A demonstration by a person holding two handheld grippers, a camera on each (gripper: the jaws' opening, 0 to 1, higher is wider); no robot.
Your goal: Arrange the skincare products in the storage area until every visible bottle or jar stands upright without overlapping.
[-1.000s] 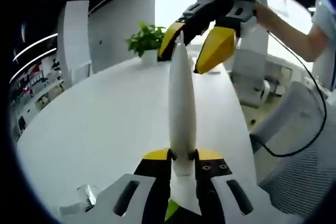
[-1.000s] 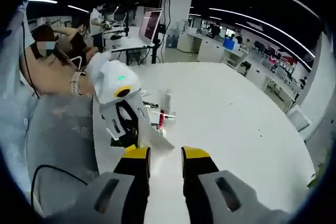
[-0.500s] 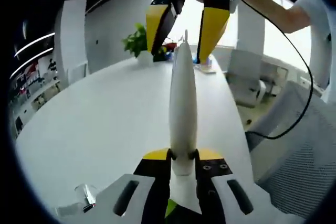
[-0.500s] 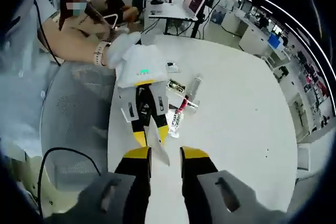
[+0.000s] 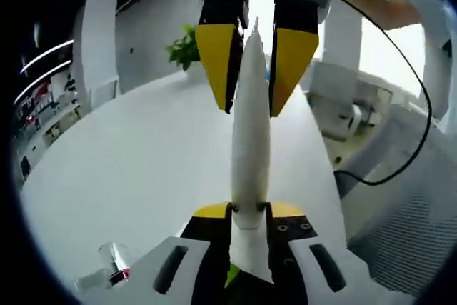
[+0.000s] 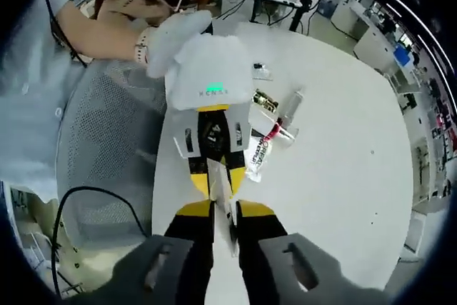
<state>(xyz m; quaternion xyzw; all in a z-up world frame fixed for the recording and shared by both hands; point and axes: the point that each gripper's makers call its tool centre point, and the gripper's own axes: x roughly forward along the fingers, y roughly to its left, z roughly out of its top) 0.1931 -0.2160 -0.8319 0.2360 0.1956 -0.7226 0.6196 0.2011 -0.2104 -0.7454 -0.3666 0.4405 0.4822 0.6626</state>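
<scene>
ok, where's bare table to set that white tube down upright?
Wide bare white table on the far side of the lying products, toward the table's round edge; in the left gripper view, bare tabletop beside the white tube out to the potted plant. It is crowded by the mesh chair, where the products cluster beside the left hand-held gripper.

Dark lettering on the white housing (image 6: 212, 80) of the left claw (image 6: 214, 185), and on a tube (image 6: 258, 156); neither legible.
</scene>
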